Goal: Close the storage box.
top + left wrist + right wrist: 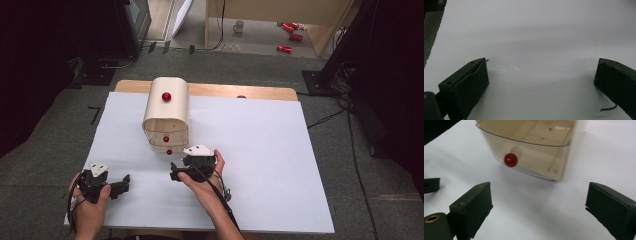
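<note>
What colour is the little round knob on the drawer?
The knob is shiny red, on the see-through brownish drawer. The right gripper view shows it best.

A white sheet (280,165) covers a wooden table (260,92) whose far edge shows bare. Grey carpet (350,150) surrounds it, crossed by black cables (327,118). Beyond the far edge stands a light wooden frame (320,30); on the floor inside it sit a mug (239,26) and 3 red cans (290,35). Both sides fall into darkness.
</note>
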Demonstrator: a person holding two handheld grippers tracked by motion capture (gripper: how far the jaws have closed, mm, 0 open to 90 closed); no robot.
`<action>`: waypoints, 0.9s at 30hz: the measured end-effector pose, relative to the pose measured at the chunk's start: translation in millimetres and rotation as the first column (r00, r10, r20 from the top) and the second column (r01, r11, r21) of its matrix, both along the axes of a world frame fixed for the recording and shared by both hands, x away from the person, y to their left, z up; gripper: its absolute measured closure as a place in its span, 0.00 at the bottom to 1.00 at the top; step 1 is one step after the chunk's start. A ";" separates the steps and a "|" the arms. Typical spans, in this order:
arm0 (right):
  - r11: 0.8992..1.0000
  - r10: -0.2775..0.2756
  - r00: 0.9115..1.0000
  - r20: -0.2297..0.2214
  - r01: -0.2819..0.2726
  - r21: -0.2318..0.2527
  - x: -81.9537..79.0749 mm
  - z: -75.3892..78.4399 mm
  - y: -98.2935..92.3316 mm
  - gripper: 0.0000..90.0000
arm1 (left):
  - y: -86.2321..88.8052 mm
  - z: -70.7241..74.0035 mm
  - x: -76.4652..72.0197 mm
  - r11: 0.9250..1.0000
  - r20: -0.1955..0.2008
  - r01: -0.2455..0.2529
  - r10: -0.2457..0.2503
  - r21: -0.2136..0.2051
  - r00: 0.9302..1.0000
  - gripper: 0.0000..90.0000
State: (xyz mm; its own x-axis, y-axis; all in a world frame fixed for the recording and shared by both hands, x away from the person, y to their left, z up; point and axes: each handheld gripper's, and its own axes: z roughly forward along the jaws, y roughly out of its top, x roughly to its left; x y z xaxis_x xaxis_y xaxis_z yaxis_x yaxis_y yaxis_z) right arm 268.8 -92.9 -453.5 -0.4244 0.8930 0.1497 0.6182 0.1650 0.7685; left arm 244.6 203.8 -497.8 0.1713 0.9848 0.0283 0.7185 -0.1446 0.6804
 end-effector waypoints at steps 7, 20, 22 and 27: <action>0.999 -0.040 0.999 -0.004 0.040 -0.009 -2.5 1.0 -27.4 0.07 | 0.0 0.0 -0.1 1.000 0.001 0.000 0.000 0.000 1.000 0.00; 0.992 -0.126 0.992 0.001 0.126 -0.003 -11.4 2.2 -82.2 0.08 | 0.0 -0.1 -0.2 1.000 0.002 0.000 0.000 0.002 1.000 0.00; 0.990 -0.139 0.990 0.000 0.139 -0.004 -13.3 2.2 -90.0 0.08 | 0.0 -0.1 -0.2 1.000 0.002 0.000 0.000 0.001 1.000 0.00; 0.983 -0.181 0.983 -0.004 0.181 -0.009 -19.0 0.4 -115.1 0.08 | 0.0 -0.2 -0.2 1.000 0.003 -0.001 0.001 0.001 1.000 0.00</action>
State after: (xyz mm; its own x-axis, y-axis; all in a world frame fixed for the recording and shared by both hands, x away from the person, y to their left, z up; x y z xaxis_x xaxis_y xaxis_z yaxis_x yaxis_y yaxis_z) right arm 249.7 -208.0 -453.1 -0.2549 0.9563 0.1432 0.6422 0.0567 0.7644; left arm 244.4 203.8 -498.0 0.1707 0.9849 0.0300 0.7167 -0.1450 0.6821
